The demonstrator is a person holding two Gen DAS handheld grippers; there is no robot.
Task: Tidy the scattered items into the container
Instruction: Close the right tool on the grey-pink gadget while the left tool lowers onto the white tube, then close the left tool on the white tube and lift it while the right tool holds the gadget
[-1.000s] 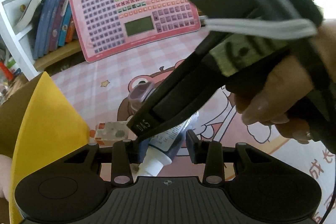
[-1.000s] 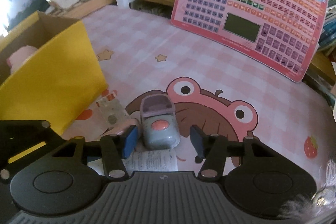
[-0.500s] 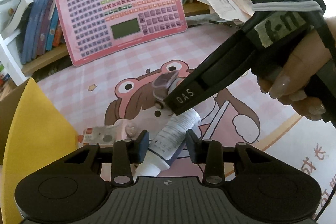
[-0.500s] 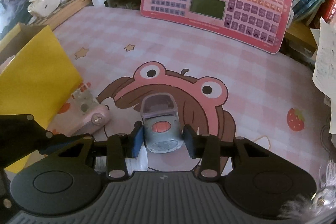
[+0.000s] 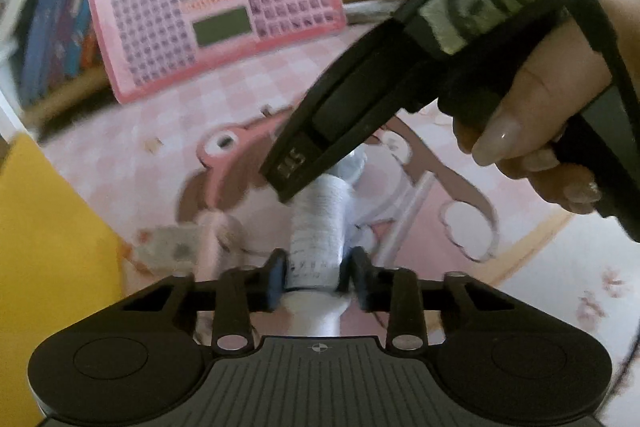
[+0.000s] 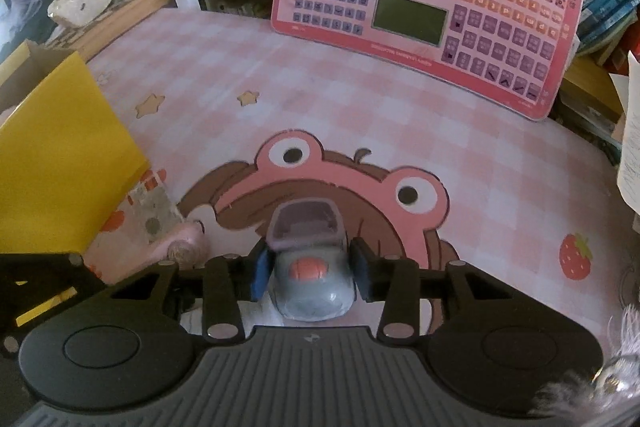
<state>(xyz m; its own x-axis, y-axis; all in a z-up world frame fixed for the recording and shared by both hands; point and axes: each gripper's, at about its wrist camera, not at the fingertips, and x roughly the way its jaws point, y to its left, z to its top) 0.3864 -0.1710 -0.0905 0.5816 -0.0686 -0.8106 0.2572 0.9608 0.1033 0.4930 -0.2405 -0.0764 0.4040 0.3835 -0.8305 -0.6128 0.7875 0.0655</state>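
Left hand-held gripper [image 5: 316,277]: jaws closing on white tube [image 5: 320,223], pads at its sides. Right hand-held gripper [image 6: 308,269]: clamped on grey toy car [image 6: 310,279], low over worktop [image 6: 280,75]. Advice: lift both straight, carry left to yellow container [image 6: 64,155], release inside.

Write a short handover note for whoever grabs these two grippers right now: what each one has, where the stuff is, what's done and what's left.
Left gripper: jaws closing on the white tube, pads at its sides.
Right gripper: shut on the grey toy car, just above the pink mat.
Yellow box stands at the left; something pink shows inside in earlier frames.
Still loose beside the box: a small clear packet and a pink item.
Left to do: carry tube and car to the box, drop them, then collect the other two.
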